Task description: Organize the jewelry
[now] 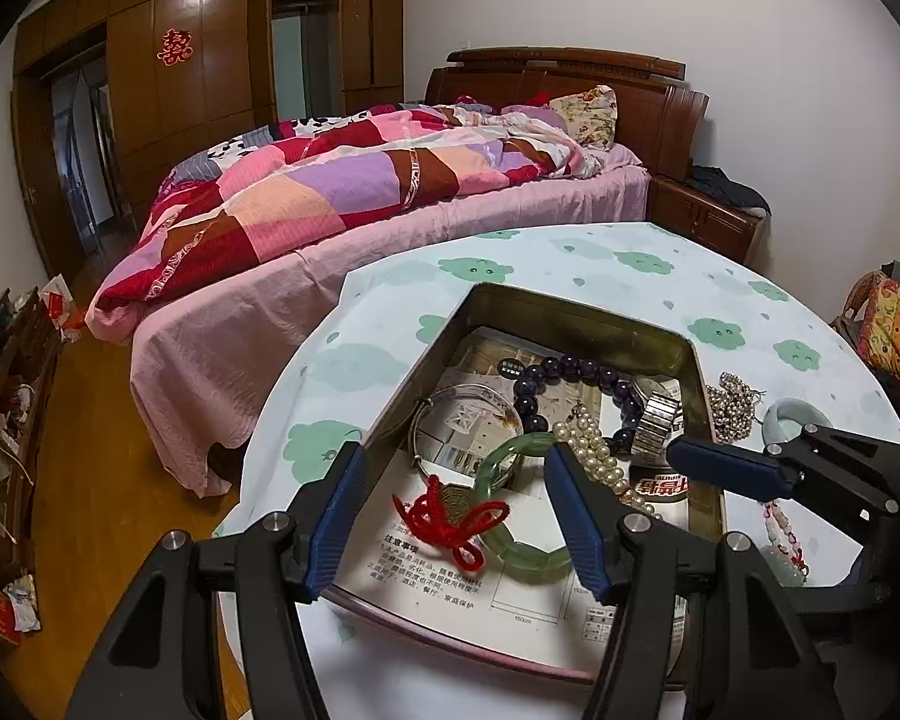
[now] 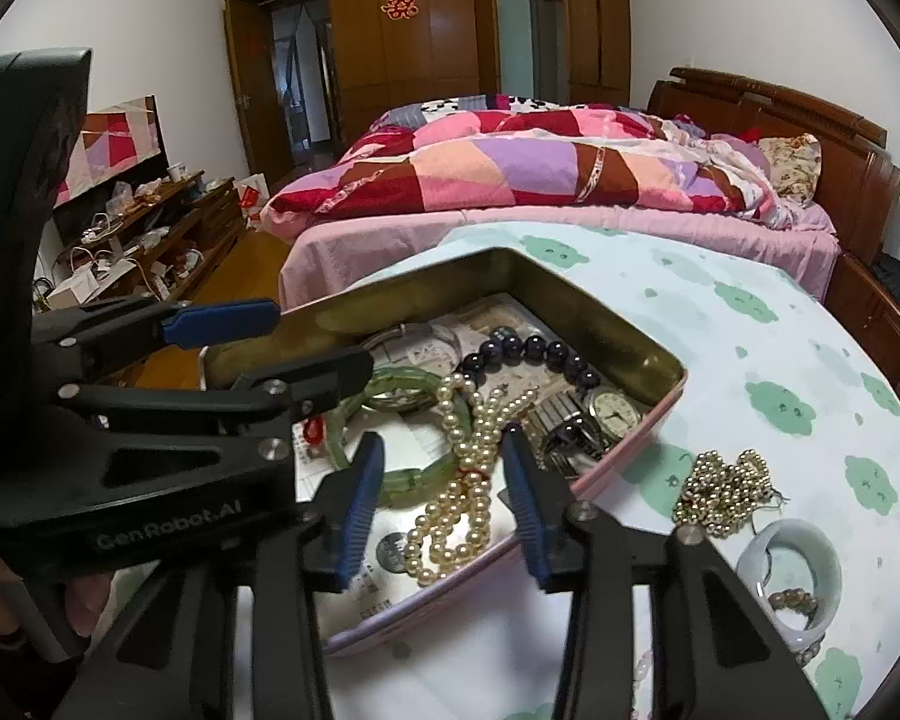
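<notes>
Left gripper: your left gripper (image 1: 456, 516) stood with its jaws apart over the lower middle of the left wrist view; the green bangle (image 1: 513, 516) and the red knot (image 1: 444, 519) lay between the pads, and neither pad pressed on them.
Right gripper: your right gripper (image 2: 444, 507) was also parted, low in the centre of the right wrist view, straddling the pearl strand (image 2: 462, 480) without pinching it.
Step in hand: judging by the free jaws over pieces lying in the tin, you were letting go, or just about to take a fresh hold.
Doing it well: you would have done best to lift each gripper straight up and clear, so no pad snagged a pearl loop or the knot's cord; the strand looked likely to trail if caught.
Tin: the open metal tin (image 1: 570, 306) sat on the cloud-print cloth (image 1: 720, 276), mid-frame in both views.
Tin contents: you had in it the bangle, the knot, the pearls, a dark bead bracelet (image 1: 576, 372), a wristwatch (image 2: 615, 411), a thin silver bangle (image 1: 426, 420) and printed paper lining the bottom.
Left outside: at the lower right of the right wrist view, a gold bead cluster (image 2: 723, 492) and a pale jade bangle (image 2: 792, 576) lay on the cloth, near each other and well clear of the tin.
</notes>
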Available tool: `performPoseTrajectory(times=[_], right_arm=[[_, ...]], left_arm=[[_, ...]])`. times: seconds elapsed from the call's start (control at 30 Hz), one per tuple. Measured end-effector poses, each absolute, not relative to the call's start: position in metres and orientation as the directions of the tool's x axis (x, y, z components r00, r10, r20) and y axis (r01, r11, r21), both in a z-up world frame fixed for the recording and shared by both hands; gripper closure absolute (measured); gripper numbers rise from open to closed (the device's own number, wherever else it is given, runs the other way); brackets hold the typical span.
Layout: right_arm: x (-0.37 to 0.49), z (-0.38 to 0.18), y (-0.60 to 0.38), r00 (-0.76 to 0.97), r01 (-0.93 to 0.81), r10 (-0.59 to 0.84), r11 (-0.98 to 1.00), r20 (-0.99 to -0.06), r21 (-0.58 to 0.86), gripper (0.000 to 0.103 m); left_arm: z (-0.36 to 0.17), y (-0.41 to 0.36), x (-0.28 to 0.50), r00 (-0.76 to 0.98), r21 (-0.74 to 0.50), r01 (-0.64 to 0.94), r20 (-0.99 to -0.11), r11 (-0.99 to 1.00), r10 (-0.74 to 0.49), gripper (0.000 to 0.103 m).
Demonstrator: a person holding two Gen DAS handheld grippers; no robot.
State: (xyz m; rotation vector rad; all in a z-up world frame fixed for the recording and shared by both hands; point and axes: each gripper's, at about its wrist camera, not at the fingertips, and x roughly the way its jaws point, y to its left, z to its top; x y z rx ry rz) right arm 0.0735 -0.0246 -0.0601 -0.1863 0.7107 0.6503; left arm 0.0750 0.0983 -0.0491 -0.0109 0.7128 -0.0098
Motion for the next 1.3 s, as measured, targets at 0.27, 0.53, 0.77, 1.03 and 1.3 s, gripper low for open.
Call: performPoseTrajectory(times=[0.27, 0.53, 0.77, 1.03, 1.3], right_arm=[[0.0741, -0.0578, -0.0282, 0.585, -0.600, 0.486, 0.798, -0.649, 0.058, 0.049], [0.0738, -0.0578, -0.0284, 0.584, -0.601, 0.487, 0.797, -0.649, 0.057, 0.048], [0.0737, -0.0579, -0.0283, 0.584, -0.601, 0.488, 0.797, -0.649, 0.058, 0.047], [0.0740, -0.0581, -0.0282, 0.584, -0.603, 0.488, 0.796, -0.649, 0.055, 0.046], [0.0732, -0.0575, -0.0286, 0.585, -0.600, 0.488, 0.798, -0.647, 0.060, 0.040]], left_arm=[[-0.0456, 0.0998, 0.0723, 0.765, -0.003, -0.007, -0.645, 1.000, 0.003, 0.041], [-0.0462, 0.0981, 0.0720, 0.765, 0.003, -0.007, -0.644, 1.000, 0.008, 0.041], [-0.0463, 0.0986, 0.0718, 0.765, 0.002, -0.008, -0.644, 1.000, 0.008, 0.041], [-0.0466, 0.0979, 0.0715, 0.764, 0.002, -0.009, -0.645, 1.000, 0.007, 0.041], [-0.0449, 0.0963, 0.0703, 0.762, 0.006, -0.018, -0.647, 1.000, 0.018, 0.041]])
